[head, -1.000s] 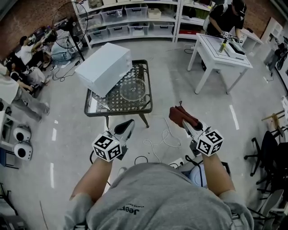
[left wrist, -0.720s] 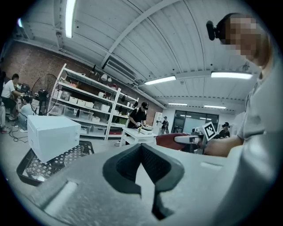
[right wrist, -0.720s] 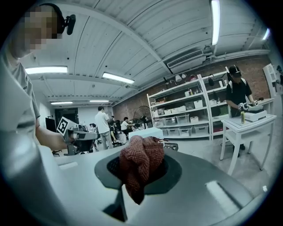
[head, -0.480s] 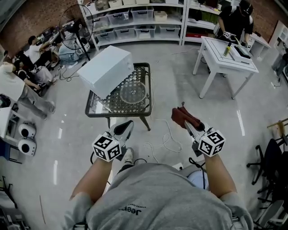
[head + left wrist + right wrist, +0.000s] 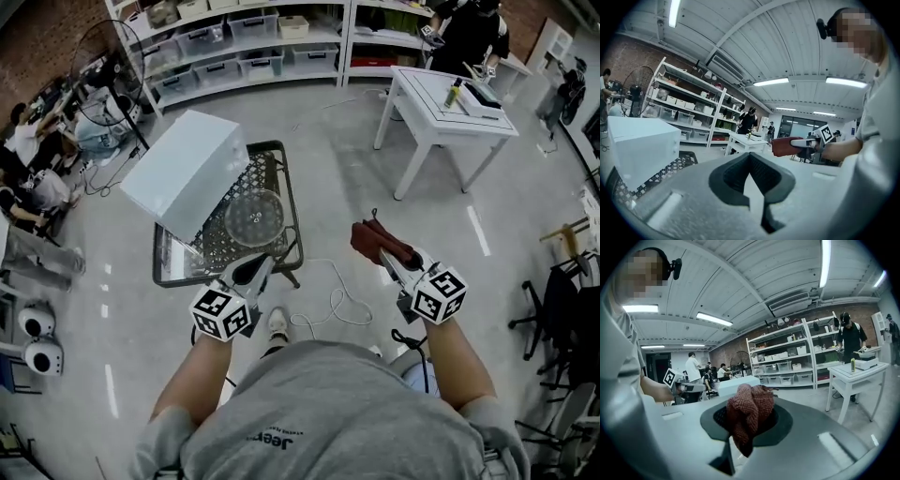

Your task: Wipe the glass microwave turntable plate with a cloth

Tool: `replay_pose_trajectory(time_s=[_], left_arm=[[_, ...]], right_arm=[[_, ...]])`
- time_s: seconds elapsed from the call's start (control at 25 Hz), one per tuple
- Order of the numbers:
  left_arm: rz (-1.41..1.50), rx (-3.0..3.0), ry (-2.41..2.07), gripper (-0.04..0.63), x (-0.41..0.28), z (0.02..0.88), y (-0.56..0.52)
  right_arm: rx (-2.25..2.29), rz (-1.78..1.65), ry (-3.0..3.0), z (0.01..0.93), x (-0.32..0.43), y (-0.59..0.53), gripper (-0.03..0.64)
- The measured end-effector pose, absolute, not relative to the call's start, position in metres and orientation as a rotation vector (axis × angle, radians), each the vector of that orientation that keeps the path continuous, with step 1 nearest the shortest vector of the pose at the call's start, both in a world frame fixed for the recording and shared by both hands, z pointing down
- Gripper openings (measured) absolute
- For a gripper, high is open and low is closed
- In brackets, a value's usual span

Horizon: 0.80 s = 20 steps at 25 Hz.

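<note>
The left hand-held gripper (image 5: 253,273) is held low in front of the body, its jaws brought together with nothing between them. The right hand-held gripper (image 5: 386,255) is held at about the same height, well apart from the left one, and its jaws are clamped on a bunched dark red cloth (image 5: 375,239), which bulges out past the tips. A pale cable (image 5: 330,302) is seen looping on the grey floor (image 5: 375,169) between the two.

Just beyond the left gripper's tip, a low black bench (image 5: 225,248) with a lattice top is seen. The round glass plate (image 5: 253,217) lies flat on that top, towards its right side, touched by neither gripper. A white box (image 5: 183,173) is set on the left part of the bench, just beside the plate.

Farther off, a white bench (image 5: 441,94) and storage shelves (image 5: 244,37) with bins are seen.
</note>
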State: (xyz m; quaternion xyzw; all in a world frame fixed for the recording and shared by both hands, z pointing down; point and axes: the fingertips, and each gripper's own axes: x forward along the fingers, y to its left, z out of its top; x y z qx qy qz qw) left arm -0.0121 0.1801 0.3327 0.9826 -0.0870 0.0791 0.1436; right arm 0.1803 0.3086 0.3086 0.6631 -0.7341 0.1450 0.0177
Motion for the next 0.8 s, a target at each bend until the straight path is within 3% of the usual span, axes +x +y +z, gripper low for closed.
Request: replay_pose_trajectory(time_s=[0.4, 0.8], left_arm=[[0.301, 2.868, -0.017, -0.002, 0.037, 0.342, 0.017], [0.295, 2.825, -0.005, -0.002, 0.059, 0.363, -0.06]], right_arm=[[2.233, 0.5, -2.134, 0.302, 0.214, 0.149, 0.06], [2.153, 0.535, -2.113, 0.31, 0.233, 0.055, 0.06]])
